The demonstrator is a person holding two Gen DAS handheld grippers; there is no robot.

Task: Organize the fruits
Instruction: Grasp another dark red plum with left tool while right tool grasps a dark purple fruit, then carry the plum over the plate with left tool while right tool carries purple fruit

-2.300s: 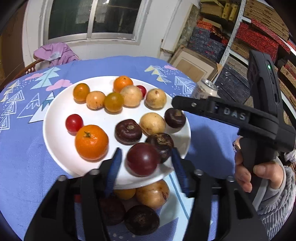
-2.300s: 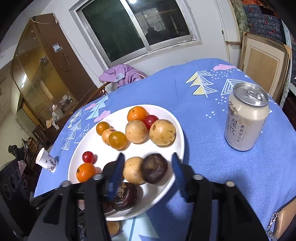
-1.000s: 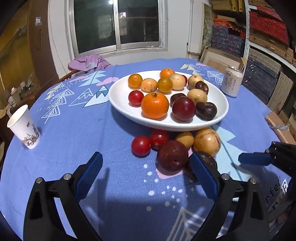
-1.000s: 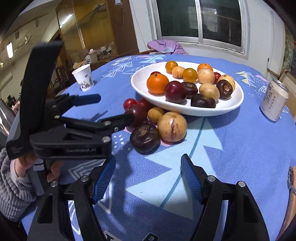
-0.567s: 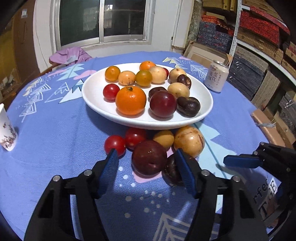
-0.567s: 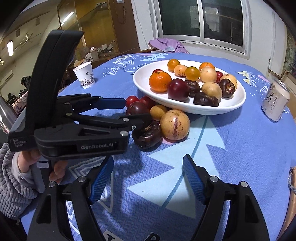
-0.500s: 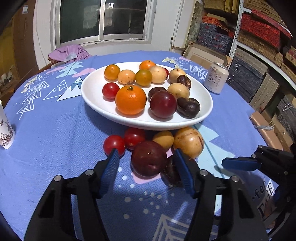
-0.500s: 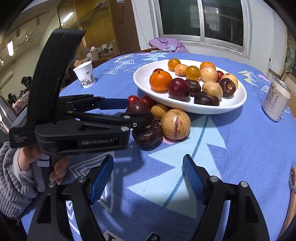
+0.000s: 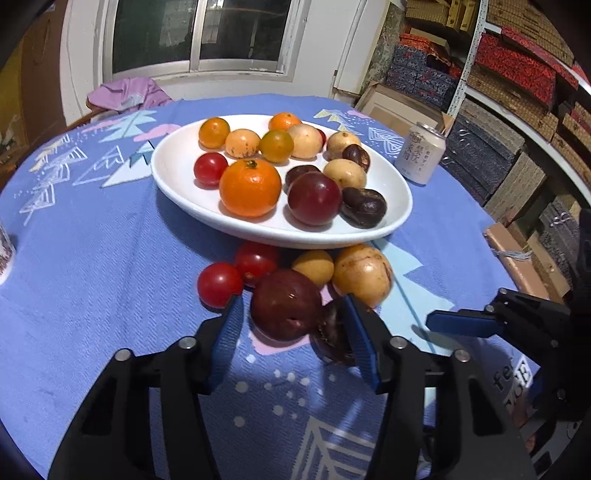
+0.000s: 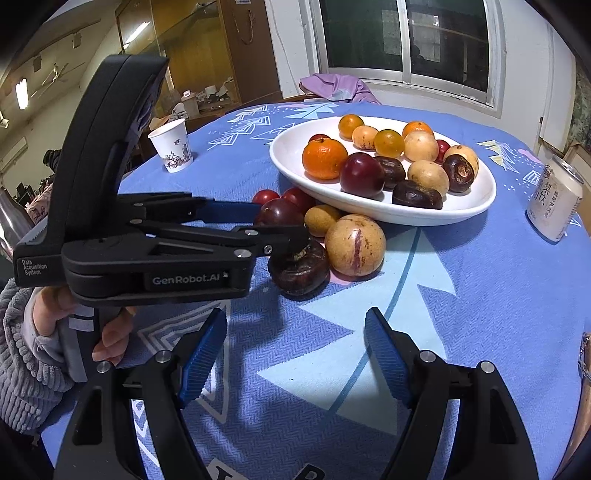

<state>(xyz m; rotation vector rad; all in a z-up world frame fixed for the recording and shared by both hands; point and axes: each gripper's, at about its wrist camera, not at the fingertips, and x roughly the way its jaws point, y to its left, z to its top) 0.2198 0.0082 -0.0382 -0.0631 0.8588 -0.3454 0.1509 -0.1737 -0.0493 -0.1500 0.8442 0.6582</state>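
Covering a round desk [image 9: 92,258]: a blue woven cloth printed with pale triangles and trees. Standing behind it: a window [image 9: 199,33] and a purple garment [image 9: 125,94]; shelves of patterned boxes [image 9: 517,74] on the right, a wooden cabinet [image 10: 192,48] on the left.

Sitting on the cloth: a shallow, glossy white oval plate [image 9: 177,173] carrying a dimpled orange [image 9: 249,187], a smooth dark red plum [image 9: 314,198], small tomatoes, tan round fruits and wrinkled dark brown ones. Standing to the right of the plate: a pale metal can [image 9: 419,153]; to the left, a paper cup [image 10: 171,145].

Lying on the cloth in front of the plate, touching one another: two shiny cherry tomatoes [image 9: 236,273], a second plum [image 9: 286,304], a small yellow fruit [image 9: 313,266], a big speckled tan fruit [image 9: 362,275] and a wrinkled dark fruit [image 10: 299,267].

Reaching low over the cloth with blue ribbed pads: left hand-held gripper [image 9: 291,334], narrowed around the second plum, pads just beside its two sides, contact not clear. Wedging between plum and wrinkled dark fruit: its right pad.

Hanging near the cloth, well short of the pile: right hand-held gripper [image 10: 295,350], gaping wide, holding nothing.
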